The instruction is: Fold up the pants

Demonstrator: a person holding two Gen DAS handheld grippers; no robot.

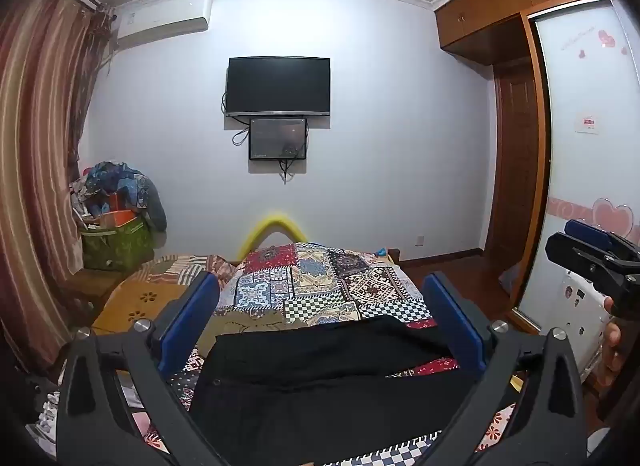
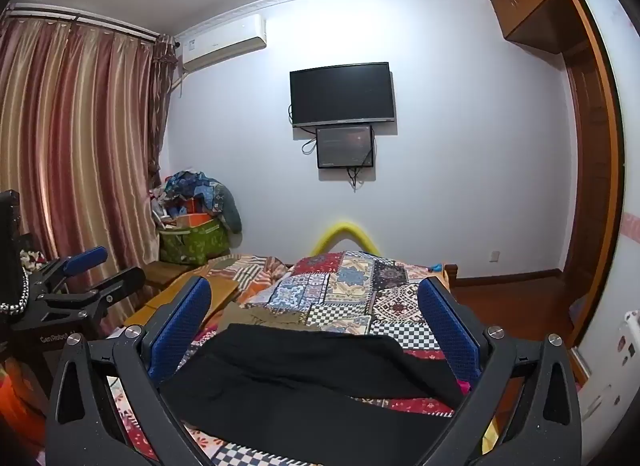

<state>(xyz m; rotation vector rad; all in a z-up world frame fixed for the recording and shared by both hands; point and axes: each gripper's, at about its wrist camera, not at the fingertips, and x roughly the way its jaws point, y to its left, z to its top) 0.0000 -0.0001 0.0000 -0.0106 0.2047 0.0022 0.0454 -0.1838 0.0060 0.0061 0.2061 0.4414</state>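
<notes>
The black pants (image 1: 320, 378) lie flat on the patchwork bed cover (image 1: 320, 286), right below both of my tools. My left gripper (image 1: 320, 326) is wide open and holds nothing. My right gripper (image 2: 316, 330) is wide open too, with nothing in it. Both hang above the cloth and do not touch it. I think the grab comes first. I should dip each one down to an edge, pinch just the pants and not the cover, then lift both together.

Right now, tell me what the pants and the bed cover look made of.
Pants: matte black woven cloth, probably cotton or a blend; it lies in soft folds without shine. Bed cover: printed patchwork-pattern fabric, likely cotton; flat and dull.
</notes>
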